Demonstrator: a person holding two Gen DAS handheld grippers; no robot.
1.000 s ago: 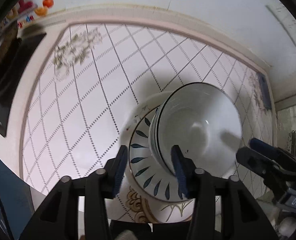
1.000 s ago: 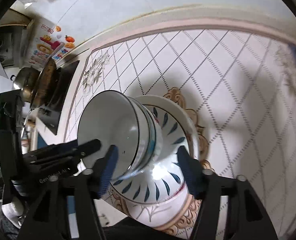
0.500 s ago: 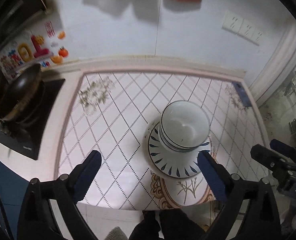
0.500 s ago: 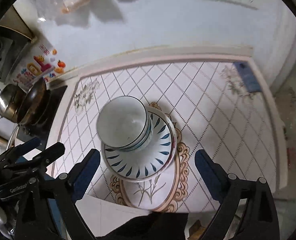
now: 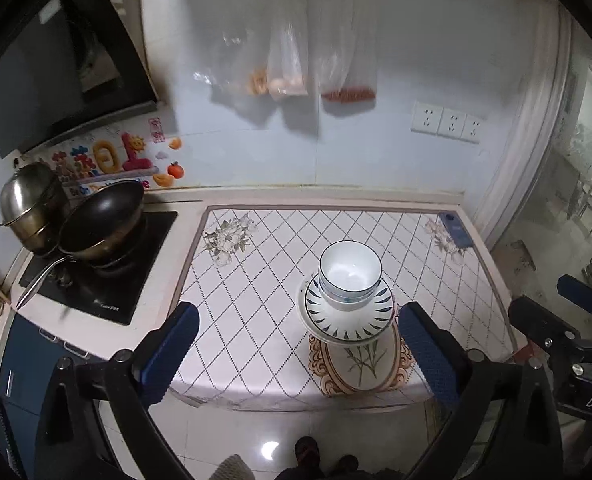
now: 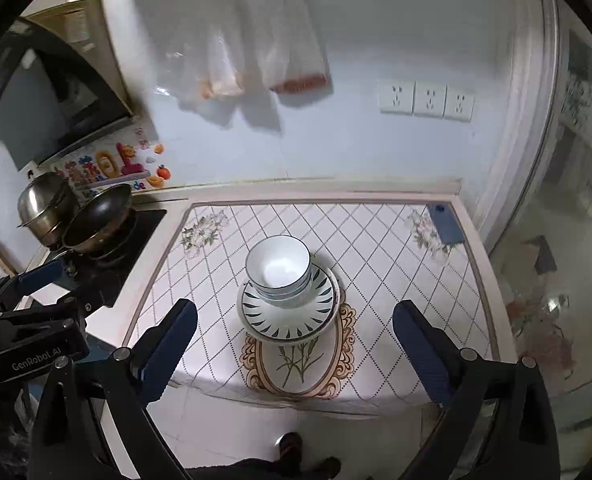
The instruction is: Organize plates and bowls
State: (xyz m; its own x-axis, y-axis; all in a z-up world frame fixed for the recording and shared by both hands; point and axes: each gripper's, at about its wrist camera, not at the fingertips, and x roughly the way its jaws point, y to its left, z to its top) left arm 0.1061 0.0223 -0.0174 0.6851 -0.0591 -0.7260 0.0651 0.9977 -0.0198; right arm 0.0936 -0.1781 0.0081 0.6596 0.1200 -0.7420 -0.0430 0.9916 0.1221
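The stack of bowls sat nested on the plates near the front middle of the desk. Both the left tongs and right tongs were opening, nothing between them, well clear of the stack. The glazed crockery looked heavy, stiff, slippery and breakable; gripping the bottom plate's rim from opposite sides seemed safest.

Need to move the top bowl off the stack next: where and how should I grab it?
Pinch the top bowl at its rim on the near side, one finger inside and one outside, coming down from above. It is upright and nested in other bowls, so only the rim is free.
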